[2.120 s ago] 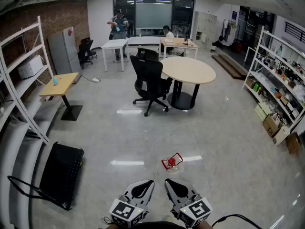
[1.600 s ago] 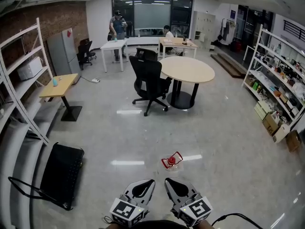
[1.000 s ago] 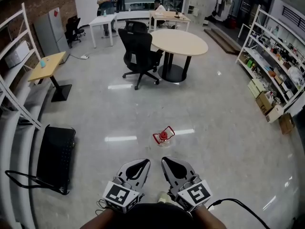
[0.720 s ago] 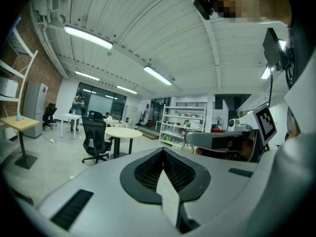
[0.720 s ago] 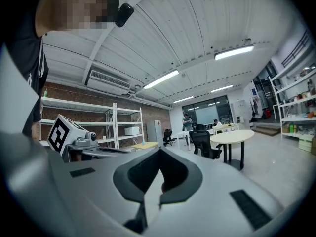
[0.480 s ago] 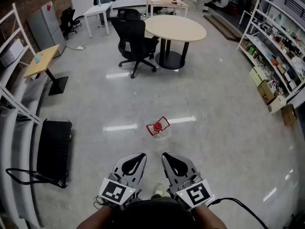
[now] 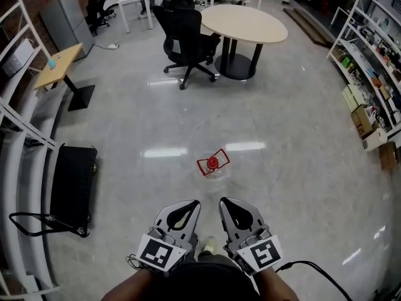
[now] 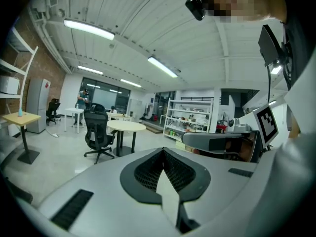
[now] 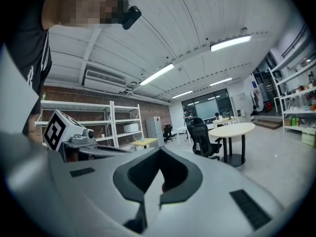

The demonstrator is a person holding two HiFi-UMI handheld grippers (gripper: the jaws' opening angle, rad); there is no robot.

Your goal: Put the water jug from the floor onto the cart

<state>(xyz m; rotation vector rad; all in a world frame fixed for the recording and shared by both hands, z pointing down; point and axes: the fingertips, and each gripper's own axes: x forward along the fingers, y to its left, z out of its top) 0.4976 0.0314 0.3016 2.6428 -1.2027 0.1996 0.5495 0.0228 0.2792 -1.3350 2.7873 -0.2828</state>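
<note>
The water jug (image 7: 213, 167), clear with a red cap and a red handle, stands on the glossy floor in the head view. My left gripper (image 7: 182, 210) and right gripper (image 7: 236, 211) hang side by side just short of it, both shut and empty. The jug lies a little ahead, between their lines. The cart (image 7: 72, 190) is a low black platform with a looped handle at the left, by the white rack. In the left gripper view the left gripper (image 8: 163, 150) points across the room; the right gripper (image 9: 160, 150) does too. Neither gripper view shows the jug.
A black office chair (image 7: 185, 39) and a round table (image 7: 244, 22) stand farther ahead. Stocked shelves (image 7: 376, 80) and boxes line the right wall. A white rack (image 7: 22, 127) and a small wooden table (image 7: 60, 58) are at the left. My shoe (image 7: 207, 248) shows between the grippers.
The head view has come forward and tipped down, so the jug now sits closer to both grippers. Both grippers stay shut and side by side.
</note>
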